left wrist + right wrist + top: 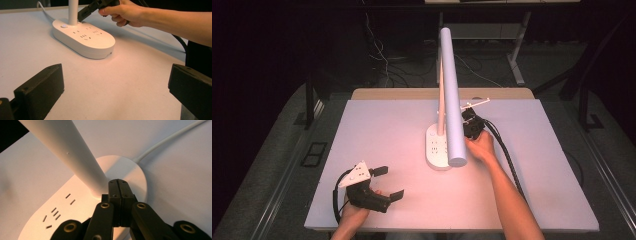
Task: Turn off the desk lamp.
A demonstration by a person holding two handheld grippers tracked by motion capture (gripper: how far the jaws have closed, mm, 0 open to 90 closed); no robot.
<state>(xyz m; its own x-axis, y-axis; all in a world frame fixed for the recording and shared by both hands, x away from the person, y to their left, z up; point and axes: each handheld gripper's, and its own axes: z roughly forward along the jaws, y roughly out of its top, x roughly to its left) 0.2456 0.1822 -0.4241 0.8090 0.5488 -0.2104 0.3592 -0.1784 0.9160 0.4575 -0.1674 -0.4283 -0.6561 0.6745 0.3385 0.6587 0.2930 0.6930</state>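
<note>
Right gripper closed, tips at lamp base.

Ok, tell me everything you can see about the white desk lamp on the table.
The desk lamp looks like smooth white plastic: an oval base with socket slots and a small round button, an upright post, and a long tube head reaching toward the person. A white cord leaves its rear. It stands mid-table; the shut right gripper tips meet the base by the post.

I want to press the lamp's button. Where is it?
In the left gripper view, the button sits on the lamp base, beside the pole, opposite the right gripper.
</note>
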